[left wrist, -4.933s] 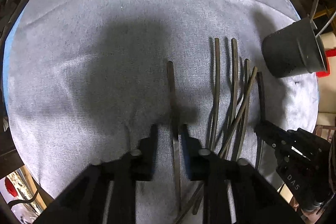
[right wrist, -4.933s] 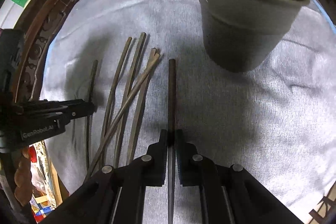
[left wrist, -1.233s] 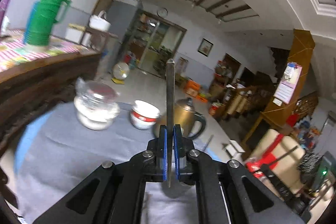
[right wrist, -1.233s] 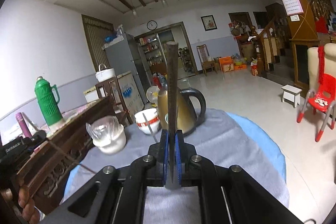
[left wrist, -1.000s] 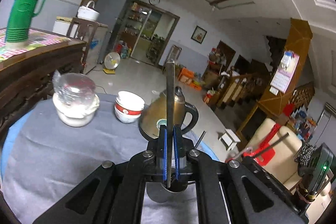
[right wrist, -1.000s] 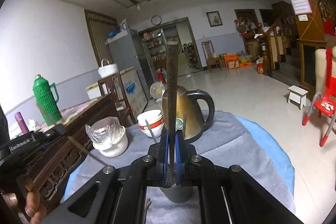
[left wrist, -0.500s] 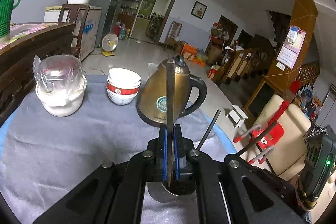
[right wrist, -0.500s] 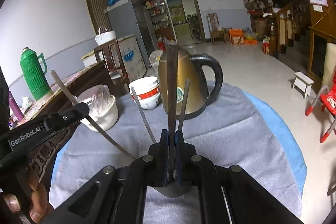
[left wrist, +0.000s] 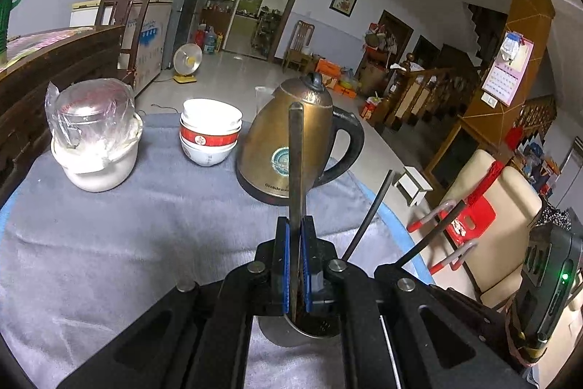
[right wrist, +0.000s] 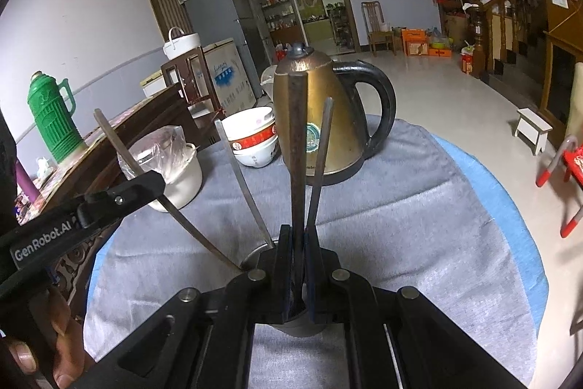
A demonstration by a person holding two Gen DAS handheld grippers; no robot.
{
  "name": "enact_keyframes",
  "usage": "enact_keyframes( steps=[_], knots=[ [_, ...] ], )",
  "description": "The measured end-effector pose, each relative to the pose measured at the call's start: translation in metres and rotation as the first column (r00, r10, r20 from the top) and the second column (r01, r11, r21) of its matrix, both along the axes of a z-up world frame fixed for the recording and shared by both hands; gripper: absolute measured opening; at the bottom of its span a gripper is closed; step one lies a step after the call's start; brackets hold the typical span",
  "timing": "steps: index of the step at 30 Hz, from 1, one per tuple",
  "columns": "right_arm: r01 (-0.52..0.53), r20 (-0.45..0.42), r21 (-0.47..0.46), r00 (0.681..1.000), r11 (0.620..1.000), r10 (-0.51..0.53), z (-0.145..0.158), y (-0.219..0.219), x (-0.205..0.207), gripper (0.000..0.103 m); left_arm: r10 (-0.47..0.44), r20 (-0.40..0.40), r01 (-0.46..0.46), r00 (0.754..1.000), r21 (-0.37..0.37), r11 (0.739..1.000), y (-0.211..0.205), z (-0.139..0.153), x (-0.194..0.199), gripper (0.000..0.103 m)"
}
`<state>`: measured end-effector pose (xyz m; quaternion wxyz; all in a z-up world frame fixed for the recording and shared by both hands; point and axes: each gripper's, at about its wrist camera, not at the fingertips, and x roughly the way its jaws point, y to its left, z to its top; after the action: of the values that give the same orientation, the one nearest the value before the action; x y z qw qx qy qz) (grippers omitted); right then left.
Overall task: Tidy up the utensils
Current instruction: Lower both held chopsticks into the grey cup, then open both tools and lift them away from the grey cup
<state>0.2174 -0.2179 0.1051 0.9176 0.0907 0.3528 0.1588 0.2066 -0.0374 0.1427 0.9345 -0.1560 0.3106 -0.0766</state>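
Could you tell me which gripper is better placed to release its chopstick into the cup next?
Probably right: the right gripper holds its chopstick upright, lower end inside the cup; the left gripper holds a slanted chopstick that only reaches the rim.

A dark round utensil cup stands on the grey cloth-covered table; behind it sits a brass-coloured electric kettle, with stacked red-banded white bowls left of the kettle.

A round table is covered by a grey cloth, with a blue layer seen at its edge. Along the far side stand three things — a white pot wrapped in clear plastic, stacked red-banded bowls and a brass-coloured kettle. Nearer, a dark utensil cup is set on the cloth.
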Motion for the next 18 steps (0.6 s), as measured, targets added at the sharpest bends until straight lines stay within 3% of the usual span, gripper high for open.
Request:
enact_keyframes(
  steps=[11,12,13,15,18],
  knots=[
    [0.015,-0.043,0.0,0.999,1.0,-0.015,-0.007,0.0,0.009,0.009,0.001,-0.067,-0.002,0.998,-0.023,1.0,0.0,-0.011,0.01,0.008],
    [0.018,-0.043,-0.002,0.999,1.0,-0.018,-0.006,0.0,0.008,0.01,0.003,-0.07,-0.005,0.998,-0.024,1.0,0.001,-0.009,0.01,0.015],
    [0.024,-0.042,-0.008,0.999,1.0,-0.024,-0.005,0.0,0.008,0.011,0.004,-0.073,-0.006,0.997,-0.027,1.0,0.002,-0.007,0.009,0.029],
    [0.034,-0.037,-0.013,0.999,0.999,-0.034,-0.002,-0.002,0.007,0.021,0.013,-0.055,-0.014,0.998,-0.032,0.999,0.006,-0.001,0.004,0.044],
    [0.064,-0.008,0.002,0.998,0.998,-0.064,0.009,-0.01,0.0,0.052,0.024,-0.022,-0.025,0.999,-0.035,0.999,0.012,0.012,-0.007,0.048]
  ],
)
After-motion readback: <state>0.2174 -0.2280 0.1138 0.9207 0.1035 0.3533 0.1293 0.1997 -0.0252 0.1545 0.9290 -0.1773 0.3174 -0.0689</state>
